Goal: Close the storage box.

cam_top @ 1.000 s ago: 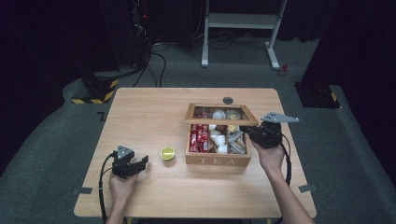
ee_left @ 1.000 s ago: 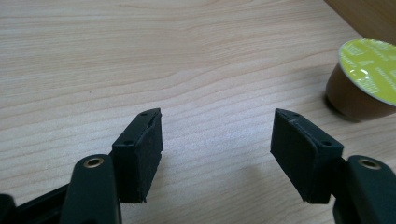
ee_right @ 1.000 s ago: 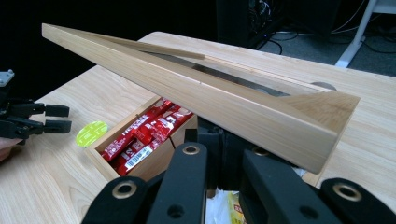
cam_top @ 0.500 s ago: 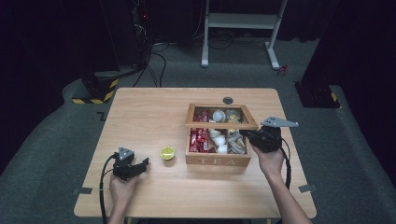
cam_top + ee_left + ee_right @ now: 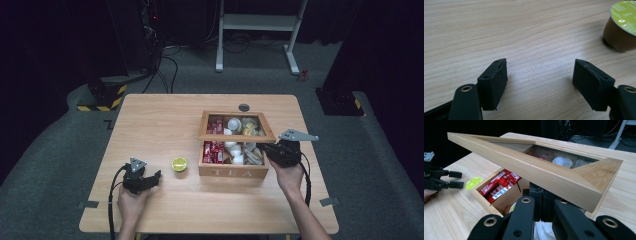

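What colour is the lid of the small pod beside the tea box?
Lime green lid on the pod, best seen in the left gripper view.

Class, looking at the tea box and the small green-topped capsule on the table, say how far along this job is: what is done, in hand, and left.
Done: the capsule stands on the table, outside the tea box. In hand: the left gripper has just been opening, nothing between its pads; the right gripper, shut, sits under the glass lid, propping it half open. Left, probably: lowering or raising the lid fully.
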Available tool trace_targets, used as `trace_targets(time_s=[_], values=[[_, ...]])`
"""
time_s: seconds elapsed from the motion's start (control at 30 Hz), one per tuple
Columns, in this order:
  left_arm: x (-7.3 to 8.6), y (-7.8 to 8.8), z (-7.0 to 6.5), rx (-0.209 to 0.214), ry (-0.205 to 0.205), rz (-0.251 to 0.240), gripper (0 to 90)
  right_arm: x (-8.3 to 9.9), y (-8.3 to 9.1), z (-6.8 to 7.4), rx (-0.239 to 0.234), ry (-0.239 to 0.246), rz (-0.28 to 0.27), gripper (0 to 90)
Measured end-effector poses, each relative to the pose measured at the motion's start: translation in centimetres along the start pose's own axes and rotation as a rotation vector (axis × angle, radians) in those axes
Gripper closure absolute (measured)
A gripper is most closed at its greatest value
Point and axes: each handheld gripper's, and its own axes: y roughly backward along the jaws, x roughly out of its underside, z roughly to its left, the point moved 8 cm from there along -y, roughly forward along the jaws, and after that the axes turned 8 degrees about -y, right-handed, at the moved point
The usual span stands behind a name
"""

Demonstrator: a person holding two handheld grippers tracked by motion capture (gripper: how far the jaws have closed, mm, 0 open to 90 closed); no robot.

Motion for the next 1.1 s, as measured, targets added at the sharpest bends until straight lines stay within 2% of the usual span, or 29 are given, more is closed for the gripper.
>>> trace_targets(time_s=[0.47, 1.1], values=[[0.0, 0.0, 0.0, 0.0, -0.003, 0.001, 27.9, 1.3, -0.3, -0.1, 0.014, 0.013, 0.027, 89.6], [0.0, 0.0, 0.0, 0.001, -0.001, 0.001, 27.5, 4.0, -0.8, -0.2, 0.004, -0.009, 0.072, 89.2]])
